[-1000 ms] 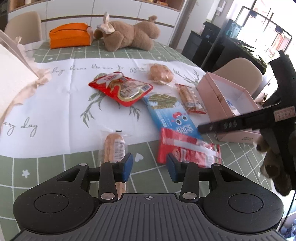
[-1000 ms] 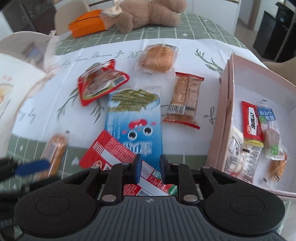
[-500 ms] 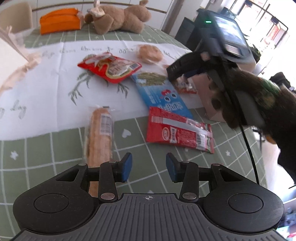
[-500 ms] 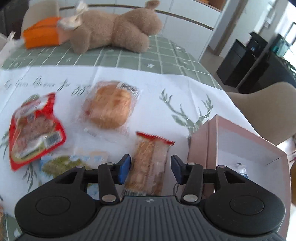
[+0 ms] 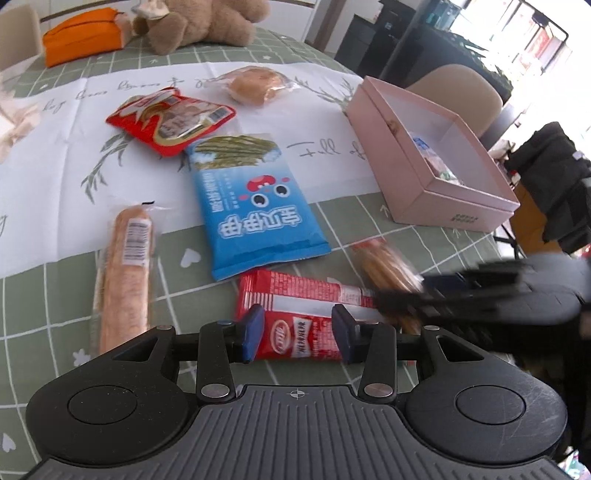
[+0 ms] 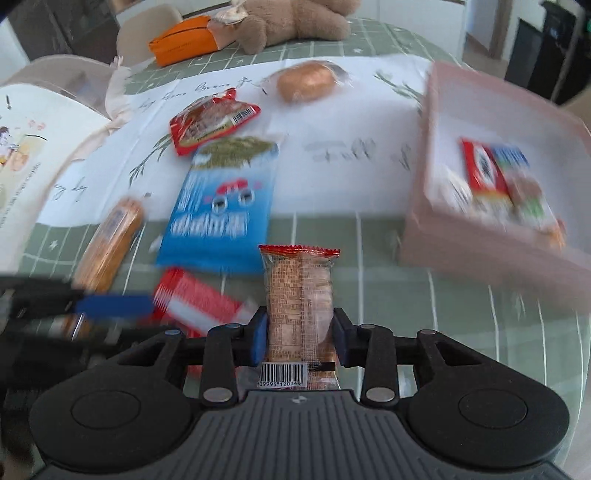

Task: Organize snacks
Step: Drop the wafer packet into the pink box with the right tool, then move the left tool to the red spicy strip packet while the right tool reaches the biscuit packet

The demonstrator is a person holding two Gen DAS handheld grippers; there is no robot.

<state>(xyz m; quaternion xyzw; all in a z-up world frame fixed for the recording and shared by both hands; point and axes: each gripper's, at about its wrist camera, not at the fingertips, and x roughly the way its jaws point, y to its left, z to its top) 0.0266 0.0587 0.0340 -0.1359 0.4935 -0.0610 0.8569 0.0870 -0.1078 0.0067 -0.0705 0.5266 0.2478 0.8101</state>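
Note:
My right gripper (image 6: pixel 299 341) is shut on a brown cracker pack with red ends (image 6: pixel 300 295) and holds it above the table; it also shows blurred in the left wrist view (image 5: pixel 388 271). My left gripper (image 5: pixel 298 332) is open over a red-and-white pack (image 5: pixel 295 314). On the table lie a blue seaweed bag (image 5: pixel 255 206), a long bread stick pack (image 5: pixel 125 273), a red jerky pack (image 5: pixel 170 120) and a wrapped bun (image 5: pixel 255 85). The pink box (image 5: pixel 428 155) at the right holds several small snacks (image 6: pixel 495 177).
A brown teddy bear (image 5: pixel 207 22) and an orange pouch (image 5: pixel 83 33) lie at the table's far end. A white paper bag (image 6: pixel 33 147) stands at the left. A beige chair (image 5: pixel 458 86) is behind the pink box.
My right gripper has closed on the cracker pack and carried it from beside the pink box toward the table's near edge. My left gripper has shifted over the red-and-white pack.

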